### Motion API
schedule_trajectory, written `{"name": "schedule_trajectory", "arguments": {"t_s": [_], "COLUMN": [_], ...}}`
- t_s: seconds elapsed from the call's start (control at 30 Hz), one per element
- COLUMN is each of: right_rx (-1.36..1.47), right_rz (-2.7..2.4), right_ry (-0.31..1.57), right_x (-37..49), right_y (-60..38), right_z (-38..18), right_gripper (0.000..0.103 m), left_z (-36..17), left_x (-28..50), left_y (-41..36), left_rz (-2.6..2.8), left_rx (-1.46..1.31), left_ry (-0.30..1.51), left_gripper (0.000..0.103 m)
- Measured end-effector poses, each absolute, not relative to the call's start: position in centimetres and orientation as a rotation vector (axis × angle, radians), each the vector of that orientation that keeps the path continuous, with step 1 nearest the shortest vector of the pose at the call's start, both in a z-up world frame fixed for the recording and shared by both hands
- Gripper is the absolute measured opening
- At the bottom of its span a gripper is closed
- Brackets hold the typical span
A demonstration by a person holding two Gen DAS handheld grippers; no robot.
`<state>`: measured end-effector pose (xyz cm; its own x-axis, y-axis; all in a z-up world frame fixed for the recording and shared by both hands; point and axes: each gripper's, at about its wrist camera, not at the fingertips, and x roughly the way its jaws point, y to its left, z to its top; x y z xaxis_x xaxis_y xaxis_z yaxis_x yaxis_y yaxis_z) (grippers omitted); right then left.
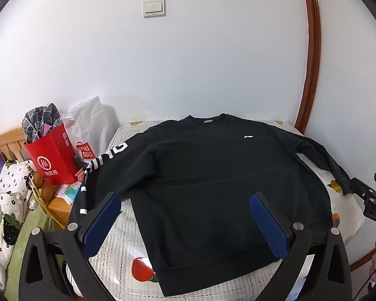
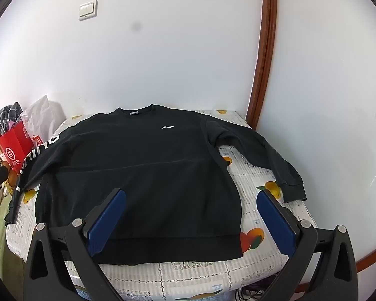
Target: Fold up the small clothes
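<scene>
While spread flat on the bench, black sweatshirt untouched; left gripper and right gripper released above.

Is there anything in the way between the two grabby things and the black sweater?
Nothing visible is in the way. The black sweater lies flat and spread out on the fruit-print table cover, with nothing on top of it. The left gripper and the right gripper both hang open just above its bottom hem.

A bench with a fruit-print cover holds a black sweater, spread flat with sleeves out.
</scene>
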<state>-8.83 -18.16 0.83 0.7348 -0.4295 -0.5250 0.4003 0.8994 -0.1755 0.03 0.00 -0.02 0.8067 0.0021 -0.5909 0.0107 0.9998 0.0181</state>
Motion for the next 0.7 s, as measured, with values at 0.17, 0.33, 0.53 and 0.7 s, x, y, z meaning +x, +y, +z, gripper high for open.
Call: {"name": "schedule_trajectory", "arguments": {"t_s": [0.17,0.33,0.53,0.7], "right_rx": [-0.046,-0.041,-0.027,-0.023], "right_rz": [-0.457,-0.461,-0.458,-0.456], "right_ry": [0.599,0.597,0.592,0.588], "right_x": [-8.93,-8.89,-9.24,-9.35], "right_y": [-18.24,-18.0,-18.35,-18.33], "right_z": [0.59,0.94,0.99,1.03], "right_gripper": [0.103,0.103,0.103,0.103], "left_z": [0.04,0.1,0.26,0.16], "left_x": [0.43,0.38,0.14,0.01], "left_y": [0.33,-0.01,-0.27,-0.41], "left_rz": [-0.021,-0.037,-0.057,-0.053], "left_rx": [0.001,0.021,0.023,0.015], "left_ry": [0.633,0.637,0.642,0.638], "left_gripper": [0.103,0.103,0.103,0.103]}}
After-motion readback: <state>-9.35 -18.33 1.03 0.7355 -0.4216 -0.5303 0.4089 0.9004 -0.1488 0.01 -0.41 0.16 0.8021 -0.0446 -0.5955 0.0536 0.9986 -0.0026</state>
